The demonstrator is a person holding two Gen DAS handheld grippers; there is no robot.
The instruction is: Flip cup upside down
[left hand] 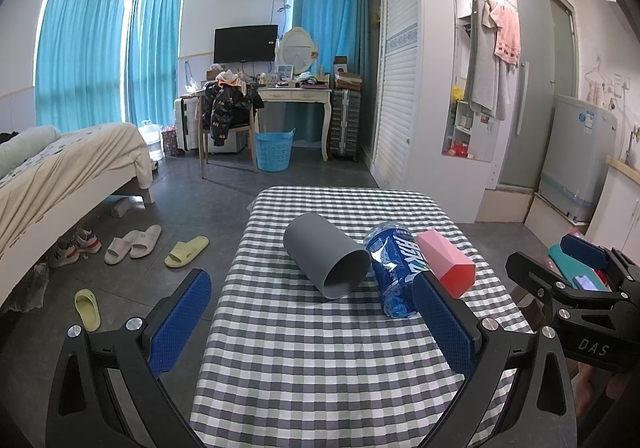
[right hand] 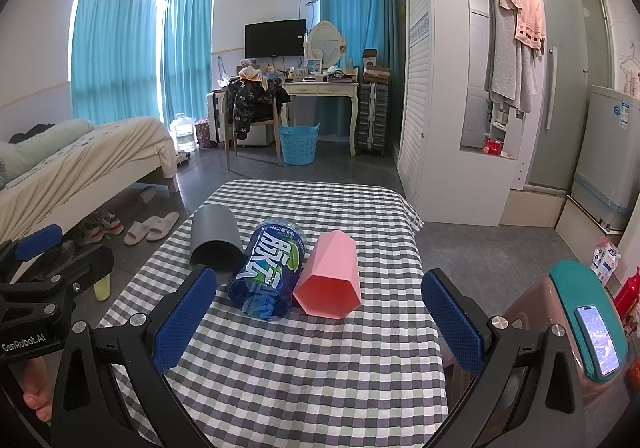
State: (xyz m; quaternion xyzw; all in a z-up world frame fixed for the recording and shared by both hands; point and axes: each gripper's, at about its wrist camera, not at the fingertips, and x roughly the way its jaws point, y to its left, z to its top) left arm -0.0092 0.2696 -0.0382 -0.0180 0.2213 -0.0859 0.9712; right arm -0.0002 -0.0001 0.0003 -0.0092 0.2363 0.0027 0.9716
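Note:
Three cups lie on their sides on the checked tablecloth, mouths toward me: a grey cup on the left, a blue printed clear cup in the middle, and a pink hexagonal cup on the right. The blue one touches the pink one. My left gripper is open and empty, short of the cups. My right gripper is open and empty, just before the pink and blue cups. Each gripper shows at the edge of the other's view.
The small table stands in a bedroom with a bed at left and slippers on the floor. A stool with a teal lid and a phone is at the right. A wardrobe stands behind.

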